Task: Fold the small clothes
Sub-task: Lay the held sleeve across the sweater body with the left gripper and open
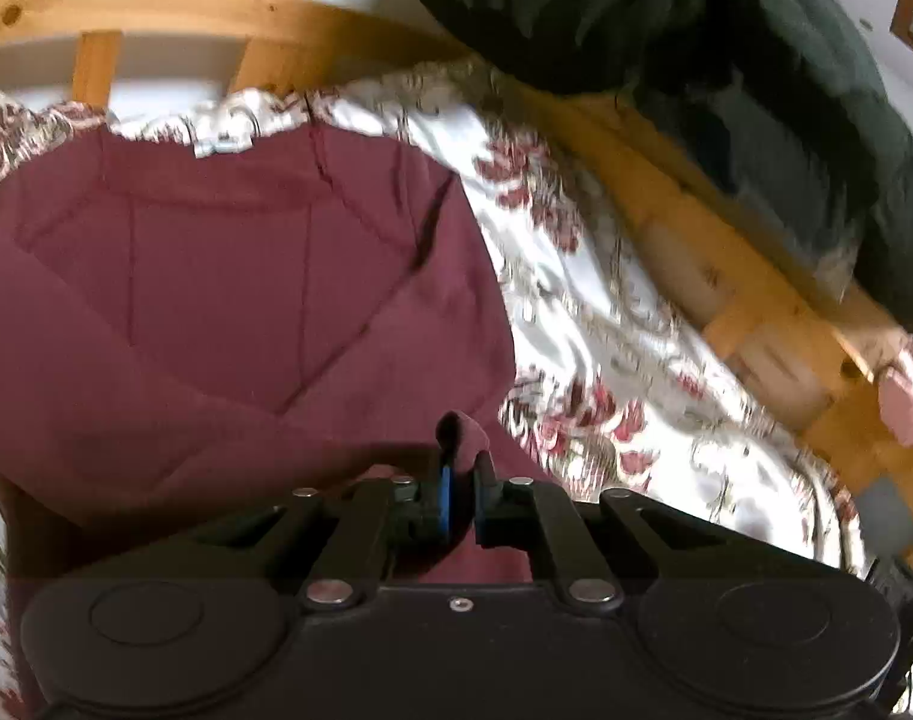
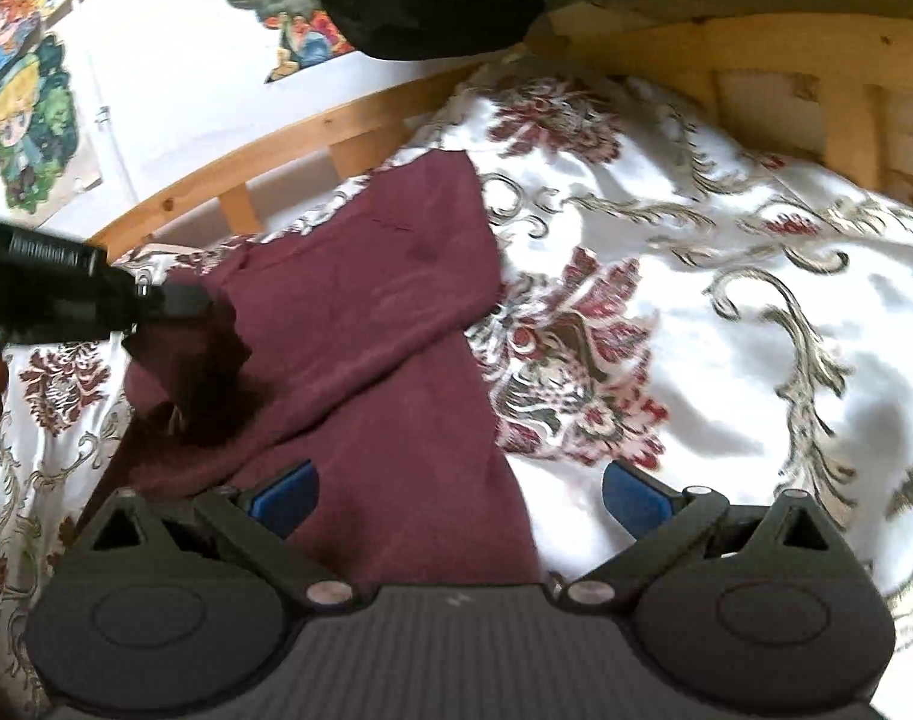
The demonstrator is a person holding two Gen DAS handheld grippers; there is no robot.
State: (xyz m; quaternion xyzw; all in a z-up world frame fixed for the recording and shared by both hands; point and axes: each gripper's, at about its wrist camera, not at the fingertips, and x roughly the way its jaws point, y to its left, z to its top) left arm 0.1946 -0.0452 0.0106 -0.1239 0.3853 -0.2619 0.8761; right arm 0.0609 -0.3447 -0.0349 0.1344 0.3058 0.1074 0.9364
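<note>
A maroon garment [image 1: 234, 276] lies spread on a floral bedspread [image 1: 606, 324]. My left gripper [image 1: 463, 480] is shut on a pinch of the garment's near edge, with cloth sticking up between the blue pads. In the right wrist view the same maroon garment [image 2: 366, 324] lies partly folded, with a flap laid over its middle. My right gripper [image 2: 459, 495] is open, its blue pads [image 2: 288, 495] wide apart above the garment's near end, holding nothing. The left gripper [image 2: 174, 300] shows there at the left, gripping the garment's edge.
A wooden bed rail [image 1: 228, 18] runs along the far side, by a white wall with cartoon posters [image 2: 30, 138]. A dark green garment [image 1: 726, 60] hangs over the rail at the upper right. The bedspread [image 2: 726, 312] stretches to the right.
</note>
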